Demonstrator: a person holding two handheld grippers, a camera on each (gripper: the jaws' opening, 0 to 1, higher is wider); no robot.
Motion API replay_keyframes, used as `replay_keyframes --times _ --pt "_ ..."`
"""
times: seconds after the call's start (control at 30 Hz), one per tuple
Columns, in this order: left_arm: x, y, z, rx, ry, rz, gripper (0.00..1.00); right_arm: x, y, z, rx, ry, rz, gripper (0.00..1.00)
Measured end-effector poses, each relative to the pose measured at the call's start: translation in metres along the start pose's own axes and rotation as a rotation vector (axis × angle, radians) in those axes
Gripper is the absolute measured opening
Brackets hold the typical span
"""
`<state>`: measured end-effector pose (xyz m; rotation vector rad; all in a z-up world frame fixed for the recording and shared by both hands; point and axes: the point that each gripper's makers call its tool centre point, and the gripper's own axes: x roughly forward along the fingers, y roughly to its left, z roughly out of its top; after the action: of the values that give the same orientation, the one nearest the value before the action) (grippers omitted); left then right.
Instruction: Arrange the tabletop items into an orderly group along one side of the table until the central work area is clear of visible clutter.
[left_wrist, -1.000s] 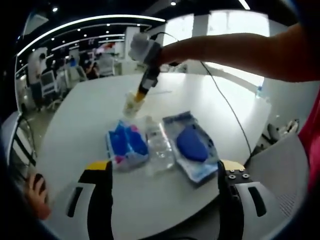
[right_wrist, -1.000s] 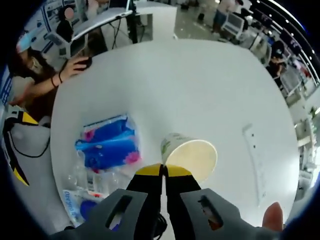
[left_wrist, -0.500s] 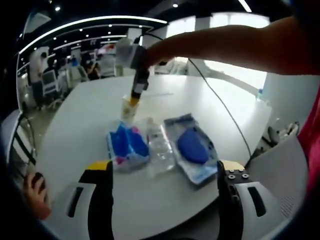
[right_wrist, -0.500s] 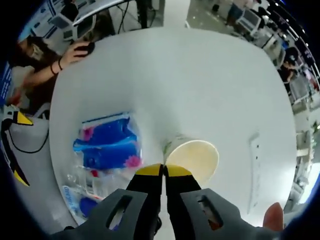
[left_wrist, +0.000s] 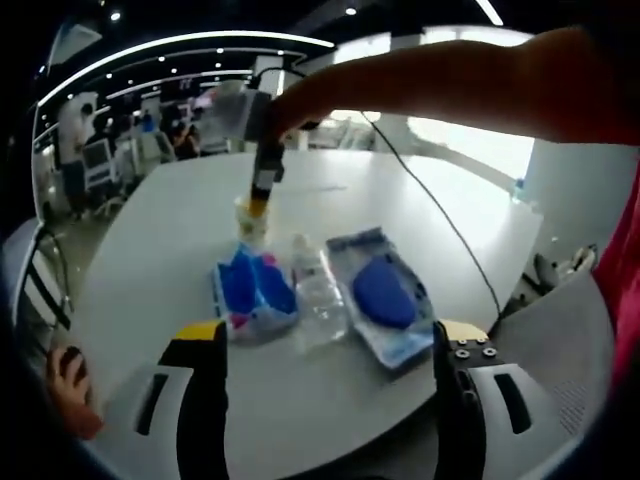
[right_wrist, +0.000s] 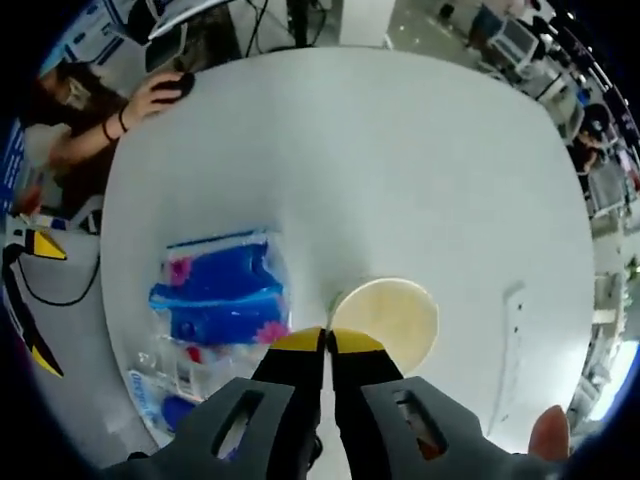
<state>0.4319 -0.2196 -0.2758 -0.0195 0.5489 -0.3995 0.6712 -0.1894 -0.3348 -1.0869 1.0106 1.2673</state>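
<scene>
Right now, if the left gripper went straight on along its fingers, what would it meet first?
Most likely the clear plastic bottle, lying on the table about midway between the open left gripper's fingers. The blue tissue pack and blue pouch flank it; depth is hard to judge.

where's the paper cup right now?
The paper cup sits upright on the white table, its rim pinched by the right tongs, right beside the blue tissue pack.
</scene>
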Motion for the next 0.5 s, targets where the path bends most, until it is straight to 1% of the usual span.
replay_keyframes --times 0.23,0.5 --pt "0.0003 -0.0007 0.0002 0.0 0.002 -0.003 0.82 -0.0001 -0.0014 0.0003 0.006 0.007 -0.007 0.07" --pt "0.0004 -0.0012 0.0001 0.006 0.005 -0.005 0.81 -0.009 -0.0018 0.0037 0.014 -0.019 -0.013 0.08"
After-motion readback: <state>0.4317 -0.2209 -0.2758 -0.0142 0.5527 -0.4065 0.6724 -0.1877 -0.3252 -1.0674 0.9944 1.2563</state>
